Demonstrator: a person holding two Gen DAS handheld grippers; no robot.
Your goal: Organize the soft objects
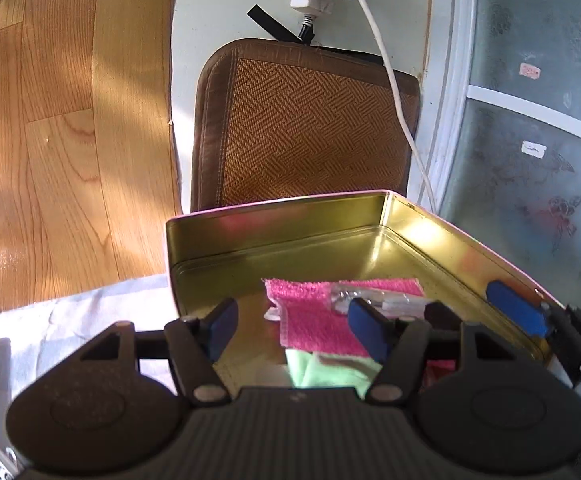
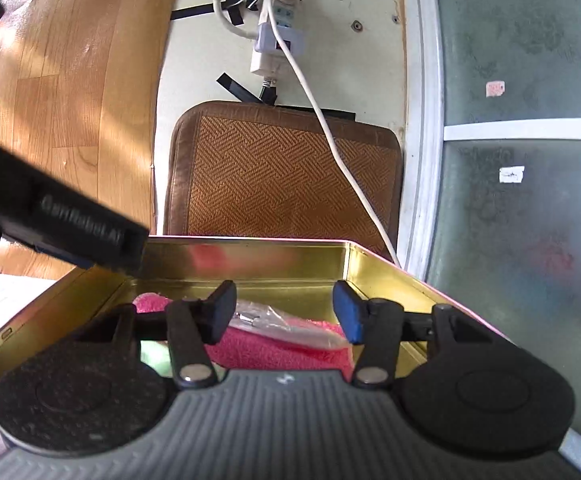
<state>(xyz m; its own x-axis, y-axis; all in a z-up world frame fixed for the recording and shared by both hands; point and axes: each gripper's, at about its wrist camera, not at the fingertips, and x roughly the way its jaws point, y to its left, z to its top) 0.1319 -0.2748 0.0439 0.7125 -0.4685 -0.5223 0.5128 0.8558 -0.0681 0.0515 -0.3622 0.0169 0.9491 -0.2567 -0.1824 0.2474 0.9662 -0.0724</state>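
Two tools hover spread wide and empty over the gold tin [image 1: 282, 220]: left tool [image 1: 296, 326], right tool [image 2: 286, 312]. Inside lie a pink cloth [image 1: 314, 320] under a crinkly clear packet [image 2: 286, 330], and a green cloth [image 1: 330, 372]. Cloths look limp and light; pinch a free edge.

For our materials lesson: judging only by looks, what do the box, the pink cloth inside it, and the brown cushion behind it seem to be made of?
Box: thin metal, probably tinplate, with a glossy gold inner finish; its walls mirror colours.
Pink cloth: soft looped fabric, terry or microfibre, with a matte, fuzzy surface.
Brown cushion: woven herringbone centre, maybe rattan or bamboo, with a stitched leather-like border.
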